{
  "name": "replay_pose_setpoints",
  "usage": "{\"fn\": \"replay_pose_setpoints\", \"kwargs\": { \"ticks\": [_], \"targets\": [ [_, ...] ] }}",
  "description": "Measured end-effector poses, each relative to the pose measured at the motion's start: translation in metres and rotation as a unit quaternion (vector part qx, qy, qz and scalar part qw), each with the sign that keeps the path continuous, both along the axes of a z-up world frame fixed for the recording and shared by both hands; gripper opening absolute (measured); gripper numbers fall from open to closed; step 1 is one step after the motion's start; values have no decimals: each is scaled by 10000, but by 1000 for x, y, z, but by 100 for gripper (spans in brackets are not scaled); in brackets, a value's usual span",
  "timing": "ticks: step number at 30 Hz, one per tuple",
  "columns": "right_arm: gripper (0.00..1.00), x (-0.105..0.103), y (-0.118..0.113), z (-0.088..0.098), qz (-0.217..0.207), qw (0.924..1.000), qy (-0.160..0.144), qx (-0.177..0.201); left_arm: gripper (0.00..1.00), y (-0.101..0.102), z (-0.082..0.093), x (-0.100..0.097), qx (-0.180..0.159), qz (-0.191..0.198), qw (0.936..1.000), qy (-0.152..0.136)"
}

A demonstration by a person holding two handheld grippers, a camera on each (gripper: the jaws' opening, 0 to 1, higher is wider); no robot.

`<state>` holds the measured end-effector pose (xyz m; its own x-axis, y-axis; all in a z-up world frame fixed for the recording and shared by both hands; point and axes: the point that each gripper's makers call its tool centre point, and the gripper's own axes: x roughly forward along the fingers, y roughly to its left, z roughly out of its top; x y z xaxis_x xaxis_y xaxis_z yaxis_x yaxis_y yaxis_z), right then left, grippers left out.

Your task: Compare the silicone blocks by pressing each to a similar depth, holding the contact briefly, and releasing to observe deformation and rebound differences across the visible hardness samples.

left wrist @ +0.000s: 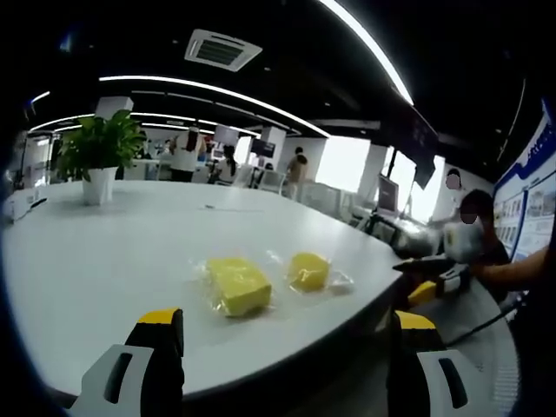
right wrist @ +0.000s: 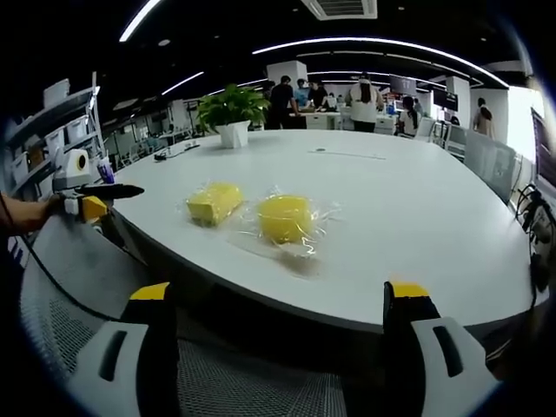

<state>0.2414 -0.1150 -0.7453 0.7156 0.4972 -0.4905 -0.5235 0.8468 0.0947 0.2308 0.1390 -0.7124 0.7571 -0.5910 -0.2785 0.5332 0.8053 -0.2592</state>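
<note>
Two yellow silicone blocks in clear wrap lie near the edge of a white round table (left wrist: 95, 261) (right wrist: 426, 208). One is a rectangular block (left wrist: 236, 285) (right wrist: 213, 201), the other a rounder block (left wrist: 308, 271) (right wrist: 284, 217). My left gripper (left wrist: 287, 330) is open, off the table edge and short of the rectangular block, touching nothing. My right gripper (right wrist: 280, 304) is also open, held back from the edge in front of the rounder block. Each gripper shows in the other's view, held in a hand beside the table: the right gripper (left wrist: 410, 276) and the left gripper (right wrist: 130, 190).
A potted plant (left wrist: 100, 156) (right wrist: 230, 113) stands far across the table. A grey mesh chair (right wrist: 78, 278) sits below the near edge. Shelves (right wrist: 52, 130) line one side and a poster board (left wrist: 530, 191) the other. People stand at desks in the background.
</note>
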Motion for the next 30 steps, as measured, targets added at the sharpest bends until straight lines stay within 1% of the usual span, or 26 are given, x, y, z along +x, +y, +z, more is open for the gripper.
{"fn": "replay_pose_setpoints", "kwargs": {
  "ticks": [4,6,9,12,15,18,20,23,24,25,27,28,30],
  "targets": [
    [93,2,-3,1,-110,9999,-33,4,100,-1,-1,-1,22,-51,10000,3],
    [93,3,-4,3,-144,9998,-98,27,100,-1,-1,-1,26,-64,10000,-3],
    [93,4,-4,5,-167,9997,-154,51,100,-1,-3,-1,32,-74,10000,46],
    [93,5,-5,6,-179,9997,-174,52,100,-5,-3,-2,129,-222,9997,59],
    [92,5,-4,6,-154,9997,-166,55,100,-4,-5,-1,146,-224,9996,66],
    [92,3,-3,5,-112,9998,-141,47,100,4,-4,2,19,-39,10000,79],
    [91,4,-2,6,-113,9998,-146,55,100,4,-2,4,2,-48,10000,45],
    [91,3,-2,5,-92,9999,-125,60,98,-1,1,1,13,-174,9998,21],
    [91,3,-2,5,-79,9999,-111,57,95,-2,4,1,-19,-211,9998,-13],
    [90,2,-1,4,-53,9999,-88,48,93,-2,8,2,-172,-215,9996,-1],
    [90,2,0,4,-34,10000,-76,44,95,-2,14,6,-503,-167,9986,66],
    [91,2,-1,4,-46,9999,-91,23,95,-1,17,9,-562,-149,9983,65],
    [91,2,-1,4,-78,9999,-108,47,93,3,18,15,-518,-131,9986,51]
  ]
}}
